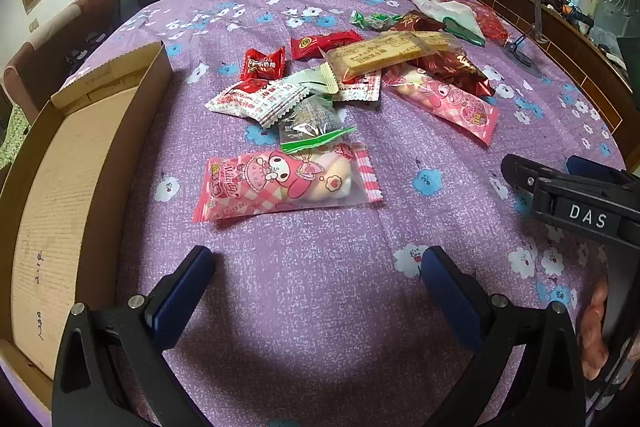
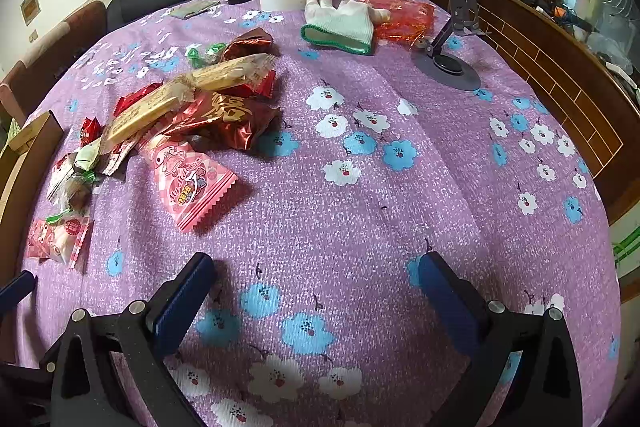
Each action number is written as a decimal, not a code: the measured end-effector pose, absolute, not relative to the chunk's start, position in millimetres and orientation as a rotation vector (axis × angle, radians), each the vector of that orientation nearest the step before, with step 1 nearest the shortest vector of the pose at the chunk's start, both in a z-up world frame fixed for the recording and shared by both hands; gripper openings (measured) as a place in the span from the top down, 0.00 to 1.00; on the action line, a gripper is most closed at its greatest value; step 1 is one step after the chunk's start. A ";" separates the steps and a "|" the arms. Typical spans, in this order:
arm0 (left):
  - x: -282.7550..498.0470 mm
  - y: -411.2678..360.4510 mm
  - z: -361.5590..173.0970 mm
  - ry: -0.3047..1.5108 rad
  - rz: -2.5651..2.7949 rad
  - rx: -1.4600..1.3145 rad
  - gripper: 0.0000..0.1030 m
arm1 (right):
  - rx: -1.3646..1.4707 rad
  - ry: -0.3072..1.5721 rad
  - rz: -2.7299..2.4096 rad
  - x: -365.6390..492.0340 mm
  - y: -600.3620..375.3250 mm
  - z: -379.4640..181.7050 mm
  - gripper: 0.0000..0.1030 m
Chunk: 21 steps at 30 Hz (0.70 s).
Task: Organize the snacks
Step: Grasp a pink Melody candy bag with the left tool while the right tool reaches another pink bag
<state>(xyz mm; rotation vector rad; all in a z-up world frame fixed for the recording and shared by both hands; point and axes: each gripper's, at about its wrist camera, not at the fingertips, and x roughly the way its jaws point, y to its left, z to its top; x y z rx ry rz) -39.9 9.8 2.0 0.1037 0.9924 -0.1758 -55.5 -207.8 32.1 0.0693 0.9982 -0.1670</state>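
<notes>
"DAS" in white capitals on black body of right tongs (image 1: 538,179), seen in left wrist view.

"Melody" in script on near pink cartoon-rabbit snack pack (image 1: 286,183); same script, partly legible, on second pink pack (image 2: 192,179).

Large gold Chinese character on dark red foil packet (image 2: 224,115); not read with certainty.

Small Asian print on golden biscuit bar wrapper (image 1: 380,55) and on red candy (image 1: 263,63): too small to read.

Handwritten dark marks on cardboard box (image 1: 44,223) floor: illegible.

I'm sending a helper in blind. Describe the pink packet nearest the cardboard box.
Start at the cardboard box on the purple tablecloth's left edge. The packet lies flat just right of it, alone, nearest the left claw. Unlike its pink twin, nothing overlaps it.
</notes>
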 end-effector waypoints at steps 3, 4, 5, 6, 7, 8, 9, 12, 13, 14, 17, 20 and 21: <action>-39.7 9.9 2.2 0.994 -0.175 0.104 0.00 | 0.072 0.996 -0.167 -56.6 -206.8 32.9 0.01; -40.3 10.3 2.3 0.997 -0.177 0.102 0.00 | 0.077 0.993 -0.164 -57.2 -207.4 33.4 0.01; -42.0 10.9 2.5 0.998 -0.185 0.102 0.00 | 0.086 0.988 -0.160 -58.5 -208.5 34.0 0.01; -44.9 11.2 2.8 0.996 -0.198 0.101 0.00 | 0.098 0.983 -0.154 -60.2 -210.1 34.7 0.01; -48.3 13.0 4.3 0.991 -0.220 0.084 0.00 | 0.115 0.975 -0.152 -62.3 -212.2 35.5 0.01; -54.2 18.9 8.5 0.976 -0.256 0.033 0.00 | 0.135 0.965 -0.156 -65.3 -214.6 36.4 0.01; -60.2 25.0 14.5 0.949 -0.279 -0.012 0.00 | 0.159 0.953 -0.163 -68.6 -218.0 37.5 0.01; -84.4 50.5 46.7 0.823 -0.290 -0.122 0.00 | 0.211 0.908 -0.178 -77.5 -226.2 42.7 0.01; -92.8 61.5 59.5 0.783 -0.288 -0.156 0.00 | 0.215 0.883 -0.191 -81.9 -227.8 46.8 0.01; -103.3 76.6 74.5 0.730 -0.281 -0.204 0.00 | 0.209 0.863 -0.201 -86.1 -227.6 50.6 0.01; -129.3 114.2 104.7 0.602 -0.233 -0.280 0.00 | 0.137 0.733 -0.222 -101.3 -220.9 71.2 0.01; -133.0 135.3 112.2 0.598 -0.145 -0.245 0.00 | 0.056 0.704 -0.178 -95.3 -209.4 83.9 0.01; -133.8 141.2 111.8 0.599 -0.143 -0.259 0.00 | 0.044 0.730 -0.143 -87.6 -205.2 85.5 0.01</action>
